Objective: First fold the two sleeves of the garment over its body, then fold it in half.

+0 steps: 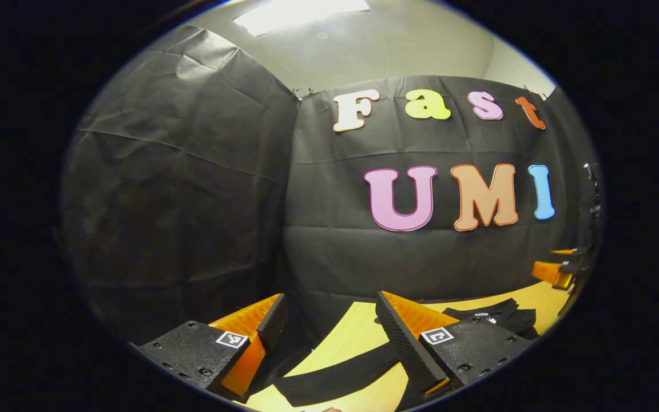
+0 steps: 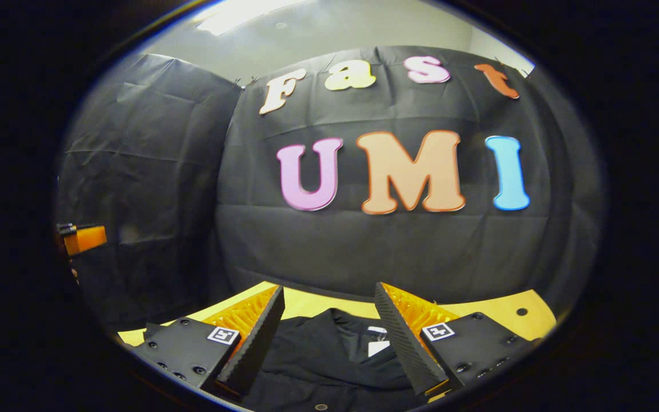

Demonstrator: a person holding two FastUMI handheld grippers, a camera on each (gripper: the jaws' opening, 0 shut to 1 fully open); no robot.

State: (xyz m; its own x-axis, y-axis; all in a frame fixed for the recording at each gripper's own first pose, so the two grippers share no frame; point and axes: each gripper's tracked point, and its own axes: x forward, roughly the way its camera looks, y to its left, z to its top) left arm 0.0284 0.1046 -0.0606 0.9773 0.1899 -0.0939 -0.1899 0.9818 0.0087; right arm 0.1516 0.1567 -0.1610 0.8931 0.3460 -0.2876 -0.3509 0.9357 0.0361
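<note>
A black garment lies flat on a yellow table (image 1: 358, 326). In the left gripper view one of its sleeves (image 1: 341, 375) stretches across the table below my left gripper (image 1: 329, 329), which is open and held above it. The garment's collar end (image 1: 495, 315) shows farther right. In the right gripper view the collar with a white tag (image 2: 376, 343) and the black body (image 2: 318, 360) lie between and under the fingers of my right gripper (image 2: 329, 326), also open with nothing in it. The other gripper (image 1: 558, 273) shows at the right edge of the left gripper view.
Black cloth walls close the booth behind and to the left of the table. The table's far edge (image 2: 478, 309) runs along the back wall, with a small dark hole (image 2: 517, 312) near its right corner. The left gripper's body (image 2: 80, 239) shows at the left edge of the right gripper view.
</note>
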